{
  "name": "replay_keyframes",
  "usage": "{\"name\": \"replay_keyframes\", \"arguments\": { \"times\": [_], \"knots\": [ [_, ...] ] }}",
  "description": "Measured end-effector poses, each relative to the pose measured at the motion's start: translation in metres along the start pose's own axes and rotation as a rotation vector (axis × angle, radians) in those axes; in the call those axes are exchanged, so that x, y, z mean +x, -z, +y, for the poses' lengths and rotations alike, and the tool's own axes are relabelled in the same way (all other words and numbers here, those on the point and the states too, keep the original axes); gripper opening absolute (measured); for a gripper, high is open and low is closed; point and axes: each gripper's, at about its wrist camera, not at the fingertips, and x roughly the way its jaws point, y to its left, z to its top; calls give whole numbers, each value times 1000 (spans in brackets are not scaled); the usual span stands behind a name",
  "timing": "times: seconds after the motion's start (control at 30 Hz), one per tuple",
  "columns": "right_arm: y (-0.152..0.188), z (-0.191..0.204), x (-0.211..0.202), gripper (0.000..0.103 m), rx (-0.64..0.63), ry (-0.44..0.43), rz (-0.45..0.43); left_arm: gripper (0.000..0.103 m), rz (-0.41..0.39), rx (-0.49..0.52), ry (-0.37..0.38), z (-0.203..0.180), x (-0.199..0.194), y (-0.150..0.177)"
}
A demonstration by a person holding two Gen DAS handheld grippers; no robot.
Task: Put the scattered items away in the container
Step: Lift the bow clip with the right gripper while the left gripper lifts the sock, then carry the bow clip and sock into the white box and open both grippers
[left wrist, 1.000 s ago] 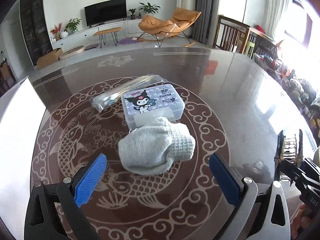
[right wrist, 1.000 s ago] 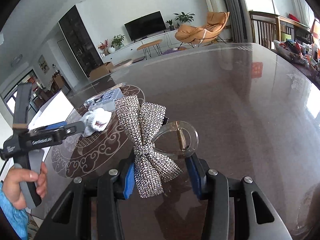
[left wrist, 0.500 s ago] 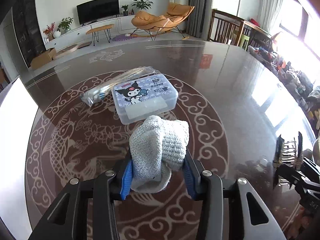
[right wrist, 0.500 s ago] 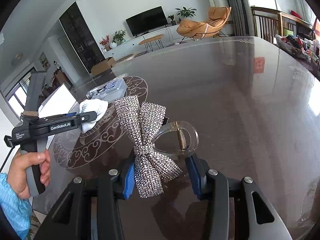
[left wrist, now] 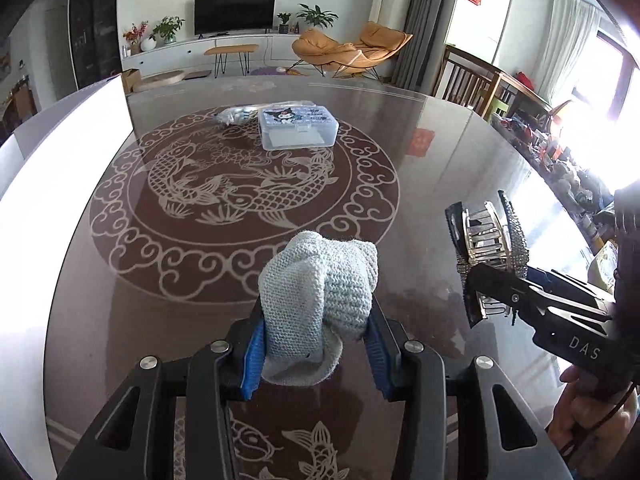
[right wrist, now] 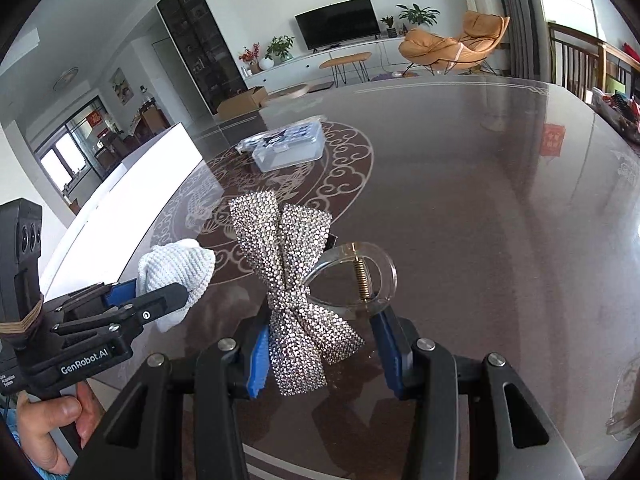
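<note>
My left gripper (left wrist: 314, 354) is shut on a pale knitted sock (left wrist: 320, 294), lifted above the dark table (left wrist: 440, 184). The same sock (right wrist: 176, 270) shows in the right wrist view, in the left gripper (right wrist: 160, 300) at the lower left. My right gripper (right wrist: 324, 354) is shut on a rhinestone bow hair clip (right wrist: 292, 280) with a clear claw and a brass spring. In the left wrist view the clip (left wrist: 486, 248) hangs at the right, held by the right gripper (left wrist: 492, 292). A clear plastic box (left wrist: 298, 128) with a cartoon lid lies far back on the table.
A clear plastic packet (left wrist: 236, 114) lies just left of the box. A large white panel (left wrist: 52, 176) runs along the table's left edge. The table carries a pale fish medallion pattern (left wrist: 244, 196). Chairs and clutter stand beyond the right edge.
The left gripper closed on the sock, lifted it and drew back from the box. The right gripper kept its hold on the bow clip and shifted slightly.
</note>
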Motion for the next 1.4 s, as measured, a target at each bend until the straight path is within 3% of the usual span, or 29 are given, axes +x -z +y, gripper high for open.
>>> {"name": "replay_keyframes", "arguments": {
  "times": [0.4, 0.67, 0.83, 1.03, 1.2, 1.3, 1.4],
  "knots": [
    [0, 44, 9, 46, -91, -15, 37, 44, -29, -33, -69, 16, -21, 7],
    [-20, 72, 20, 46, -149, -33, 55, 44, -89, -140, -7, 50, -57, -15],
    [-63, 123, 16, 46, -231, -105, 4, 44, -201, -204, -31, 106, -118, -45],
    [-117, 236, 23, 46, -357, -274, -28, 44, -242, -277, -182, 215, -168, -64],
    [-125, 340, 52, 46, -481, -382, 38, 44, -198, -374, -296, 306, -177, -57],
    [-107, 384, 82, 46, -537, -409, 125, 44, -136, -432, -343, 347, -167, -38],
    [-80, 410, 115, 46, -570, -424, 245, 44, -34, -463, -345, 364, -148, -12]
  ]
}}
